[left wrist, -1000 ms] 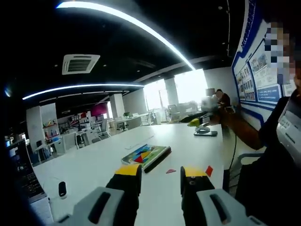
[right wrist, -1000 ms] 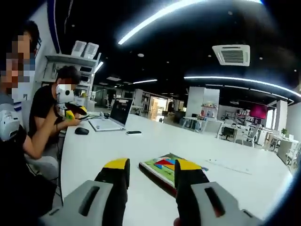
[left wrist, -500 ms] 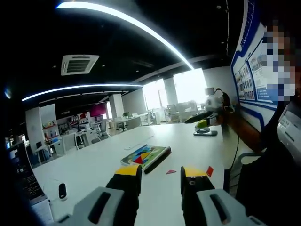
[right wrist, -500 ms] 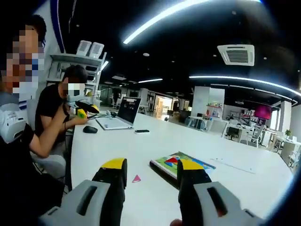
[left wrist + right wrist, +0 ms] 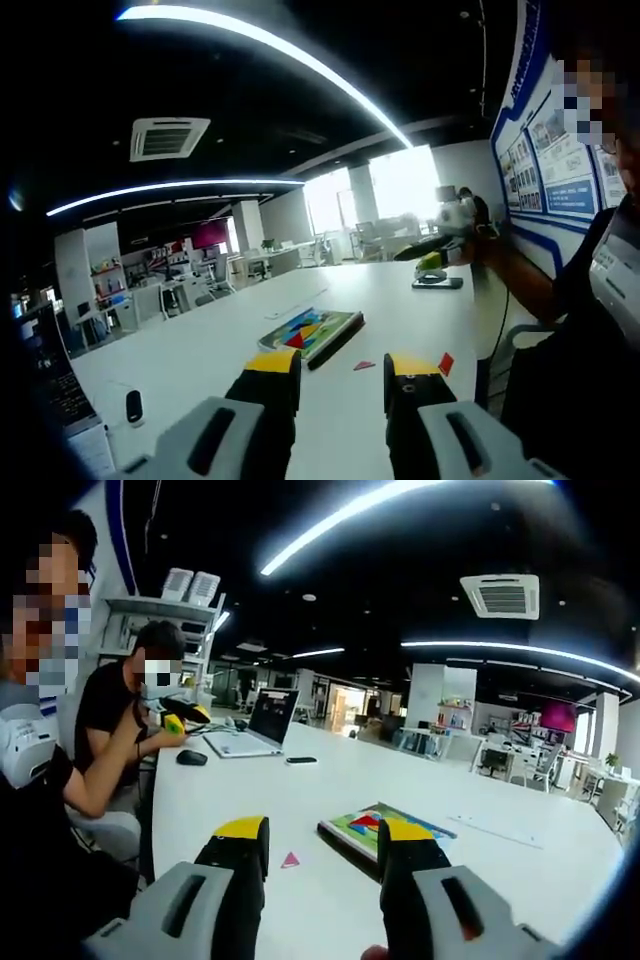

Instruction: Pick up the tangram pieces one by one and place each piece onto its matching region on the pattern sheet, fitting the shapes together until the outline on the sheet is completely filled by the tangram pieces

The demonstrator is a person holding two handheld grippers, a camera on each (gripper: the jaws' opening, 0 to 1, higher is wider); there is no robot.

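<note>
Both grippers hang above the long white table (image 5: 200, 350) with nothing in them. The left gripper (image 5: 341, 372) has its yellow-tipped jaws apart, and so does the right gripper (image 5: 323, 840).

The flat pattern sheet board with colourful tangram pieces on it (image 5: 310, 330) lies ahead, and it shows in the right gripper view too (image 5: 375, 828). 2 loose pieces wait off the board: a small pink triangle piece (image 5: 290, 860) near it, and a small red piece (image 5: 445, 363) close to the table edge.

I think a pick-up comes next. One gripper should go down over the pink triangle, squeeze its edges, and carry it to the board.
</note>
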